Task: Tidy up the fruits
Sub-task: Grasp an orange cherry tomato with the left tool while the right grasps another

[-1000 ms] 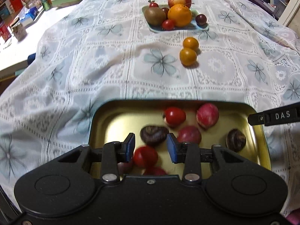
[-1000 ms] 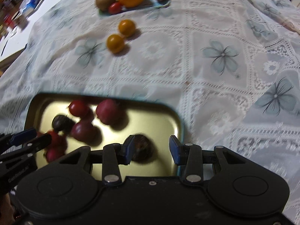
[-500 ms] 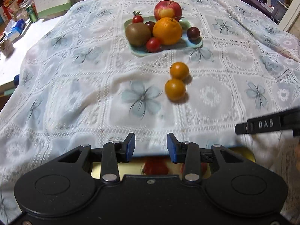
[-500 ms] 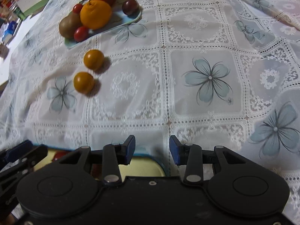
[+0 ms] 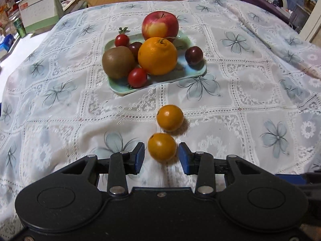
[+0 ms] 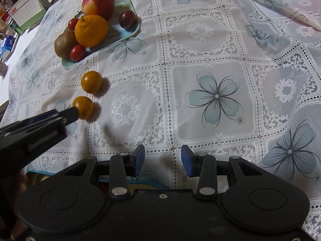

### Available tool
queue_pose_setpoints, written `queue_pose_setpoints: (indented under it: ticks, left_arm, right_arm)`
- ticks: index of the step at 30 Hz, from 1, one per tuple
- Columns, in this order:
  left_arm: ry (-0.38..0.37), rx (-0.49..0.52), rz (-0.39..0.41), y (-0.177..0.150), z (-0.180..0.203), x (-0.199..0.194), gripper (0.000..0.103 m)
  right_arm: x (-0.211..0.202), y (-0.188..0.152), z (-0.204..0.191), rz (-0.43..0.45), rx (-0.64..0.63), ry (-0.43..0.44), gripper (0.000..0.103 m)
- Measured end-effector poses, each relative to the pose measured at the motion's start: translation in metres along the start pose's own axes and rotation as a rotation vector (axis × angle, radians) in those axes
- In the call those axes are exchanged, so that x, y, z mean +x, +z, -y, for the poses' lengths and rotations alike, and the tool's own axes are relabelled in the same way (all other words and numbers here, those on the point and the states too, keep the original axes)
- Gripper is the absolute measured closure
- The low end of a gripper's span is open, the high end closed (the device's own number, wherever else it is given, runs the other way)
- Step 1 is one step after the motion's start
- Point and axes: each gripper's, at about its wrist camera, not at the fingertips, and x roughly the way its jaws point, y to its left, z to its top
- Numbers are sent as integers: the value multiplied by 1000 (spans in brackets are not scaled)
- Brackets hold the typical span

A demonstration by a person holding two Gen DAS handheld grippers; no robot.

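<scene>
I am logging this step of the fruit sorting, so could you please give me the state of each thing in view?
Left gripper: open, astride the near yellow fruit, pads not touching.
Right gripper: open, empty, over the cloth.
Near yellow fruit: on the cloth, not gripped.
Far yellow fruit: loose on the cloth.
Green tray: holds an apple, orange, kiwi and small red and dark fruits.
Gold tray: mostly hidden under the right gripper.

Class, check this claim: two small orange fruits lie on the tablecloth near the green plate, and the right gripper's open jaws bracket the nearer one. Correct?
Not quite: the left gripper brackets the nearer orange fruit, as the left wrist view shows; the right gripper is over bare tablecloth.
</scene>
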Motion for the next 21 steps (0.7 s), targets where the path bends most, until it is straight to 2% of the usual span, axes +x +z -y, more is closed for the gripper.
queue_pose_setpoints:
  ticks: [4, 8, 14, 21]
  left_arm:
    - [26, -11, -17, 3, 2, 14, 55]
    - [6, -39, -24, 5, 0, 21, 52]
    - [29, -48, -53, 6, 2, 34, 53]
    - [0, -131, -49, 8, -16, 29, 56]
  right_arm:
    - [-1, 1, 4, 4, 6, -1, 62]
    - [0, 1, 6, 2, 12, -3, 62]
    - [2, 3, 8, 1, 18, -5, 62]
    - [3, 6, -2, 13, 5, -9, 62]
